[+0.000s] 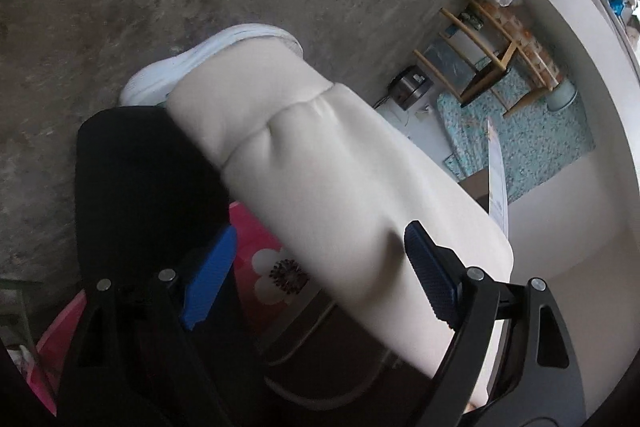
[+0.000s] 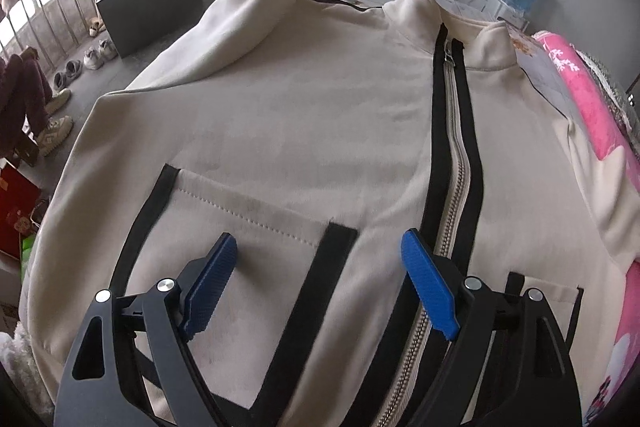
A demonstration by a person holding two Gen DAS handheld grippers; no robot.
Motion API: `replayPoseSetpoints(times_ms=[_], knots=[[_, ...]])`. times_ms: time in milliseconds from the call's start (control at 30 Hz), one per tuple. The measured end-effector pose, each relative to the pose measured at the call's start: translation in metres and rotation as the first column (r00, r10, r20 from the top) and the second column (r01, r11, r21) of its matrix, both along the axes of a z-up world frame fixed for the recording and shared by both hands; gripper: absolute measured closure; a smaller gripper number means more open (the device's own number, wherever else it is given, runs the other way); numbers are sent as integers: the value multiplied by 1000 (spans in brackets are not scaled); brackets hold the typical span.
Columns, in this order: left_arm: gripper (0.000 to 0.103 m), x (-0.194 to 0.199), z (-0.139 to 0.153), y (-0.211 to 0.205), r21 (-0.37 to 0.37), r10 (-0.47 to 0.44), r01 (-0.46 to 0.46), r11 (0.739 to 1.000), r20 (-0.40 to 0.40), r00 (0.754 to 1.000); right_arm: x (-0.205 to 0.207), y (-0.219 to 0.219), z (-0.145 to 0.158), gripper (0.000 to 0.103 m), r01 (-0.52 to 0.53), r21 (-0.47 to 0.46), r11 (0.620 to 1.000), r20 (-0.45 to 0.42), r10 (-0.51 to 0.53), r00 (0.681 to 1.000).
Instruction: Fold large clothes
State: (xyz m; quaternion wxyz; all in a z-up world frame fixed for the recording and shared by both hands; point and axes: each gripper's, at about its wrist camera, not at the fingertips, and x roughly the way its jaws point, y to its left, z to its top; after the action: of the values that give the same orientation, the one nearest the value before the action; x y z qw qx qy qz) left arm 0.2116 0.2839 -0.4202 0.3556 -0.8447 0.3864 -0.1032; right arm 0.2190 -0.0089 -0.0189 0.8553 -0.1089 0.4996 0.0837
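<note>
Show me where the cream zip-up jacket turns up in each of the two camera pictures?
Left wrist view: only one sleeve with its ribbed cuff, hanging diagonally across the middle, between the open blue fingers.
Right wrist view: the whole cream jacket lies spread front-up, filling the picture, zipper right of centre.
Shared landmark: the pink flowered blanket.

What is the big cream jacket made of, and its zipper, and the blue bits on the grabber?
Jacket: probably soft fleece or sweatshirt knit, matte and slightly fuzzy.
Zipper: seemingly metal, its teeth glint silver, edged with black fabric tape.
Right gripper pads: likely rubber or plastic, with a ridged grip texture.
</note>
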Motion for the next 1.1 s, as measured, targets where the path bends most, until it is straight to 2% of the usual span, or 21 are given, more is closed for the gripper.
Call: replayPoseSetpoints(times_ms=[33,133,200,267,333,400,467,500,533,567,633,700,733,800,833,867,933,967,1000,1067,1100], knots=[[24,2,-1,-1,0,3,-3,1000,2,1000,0,2,0,21,-1,-4,1000,4,1,1000],[42,13,1,5,31,17,-17,999,4,1000,3,2,0,21,3,0,1000,9,-3,1000],[66,17,5,14,77,13,-13,997,1,1000,4,1,0,21,8,8,1000,8,-8,1000],[79,19,14,35,167,12,-12,986,1,1000,5,0,0,21,13,16,1000,9,-13,1000],[89,18,31,62,287,-4,-1,958,16,1000,3,0,0,21,11,23,1000,15,-11,1000],[96,23,57,85,426,-39,30,904,13,999,1,-1,2,21,4,31,1000,25,-5,1000],[97,29,106,111,628,-87,67,775,1,996,-4,-2,6,21,-5,40,999,51,3,999],[97,32,126,120,687,-99,72,723,0,995,-7,-3,10,21,-10,45,999,68,7,998],[97,35,160,132,766,-111,65,640,9,994,-9,-4,12,21,-14,49,999,80,10,997],[97,37,186,140,813,-118,54,580,19,993,-12,-5,16,21,-17,56,998,94,11,995],[98,40,256,152,908,-131,5,419,55,990,-19,-11,26,21,-18,79,997,125,8,992],[98,37,334,148,968,-152,-77,239,115,982,-31,-21,40,21,-10,117,993,157,-9,988],[98,33,382,137,982,-178,-134,132,157,971,-35,-26,45,21,-5,132,991,170,-18,985],[98,23,460,103,969,-254,-244,-24,230,939,-49,-38,58,21,9,165,986,203,-42,978],[98,17,491,82,952,-300,-296,-74,262,917,-59,-46,65,21,17,182,983,224,-59,973],[98,10,526,53,925,-367,-360,-120,296,882,-69,-55,71,21,28,195,980,244,-76,967],[97,-3,577,-11,878,-508,-453,-154,324,799,-87,-70,82,21,47,219,975,272,-108,956],[97,-9,594,-43,863,-576,-483,-150,321,752,-98,-78,86,21,58,230,971,284,-124,951],[97,-16,610,-87,851,-661,-507,-135,304,686,-111,-88,92,21,73,243,967,299,-146,943],[97,-24,615,-139,854,-744,-511,-97,279,607,-127,-105,99,21,97,262,960,316,-180,932],[91,-28,611,-169,865,-785,-496,-77,254,565,-136,-114,102,21,111,272,956,322,-200,925]])
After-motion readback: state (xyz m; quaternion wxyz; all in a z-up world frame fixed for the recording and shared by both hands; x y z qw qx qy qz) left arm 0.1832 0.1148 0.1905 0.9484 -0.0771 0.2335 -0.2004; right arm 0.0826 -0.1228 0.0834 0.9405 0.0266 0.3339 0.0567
